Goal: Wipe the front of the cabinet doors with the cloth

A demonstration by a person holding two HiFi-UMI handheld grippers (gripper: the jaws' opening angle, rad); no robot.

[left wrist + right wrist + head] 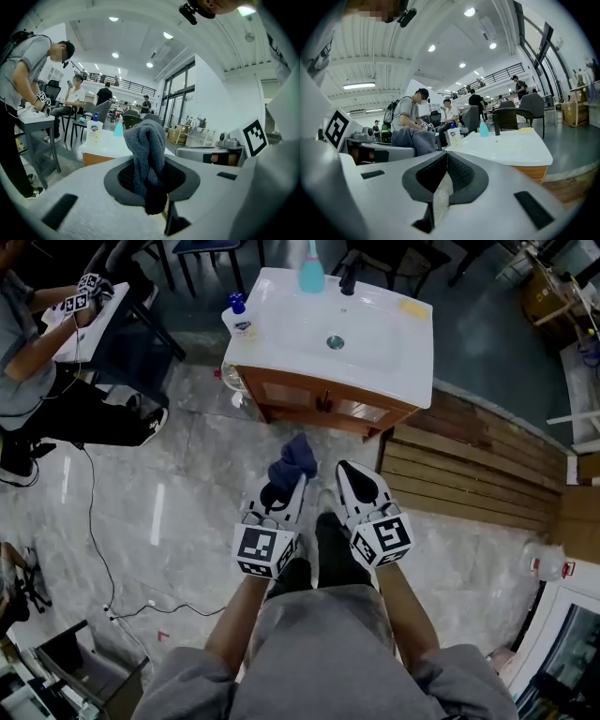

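A wooden vanity cabinet [319,401] with a white sink top [375,343] stands ahead of me, its doors facing me. My left gripper [292,486] is shut on a dark blue cloth [292,460], held low in front of the cabinet and short of the doors. In the left gripper view the cloth [147,154] stands up bunched between the jaws, with the cabinet [96,159] behind it. My right gripper [347,470] hangs beside the left one, shut with nothing in it. In the right gripper view my right gripper [446,157] has its pads together, and the cabinet [534,172] lies ahead to the right.
A soap bottle [240,317], a teal bottle [311,273], a black tap [349,277] and a yellow bar [412,307] sit on the sink top. A wooden platform [469,465] lies right of the cabinet. A seated person [37,371] and a floor cable [94,521] are at left.
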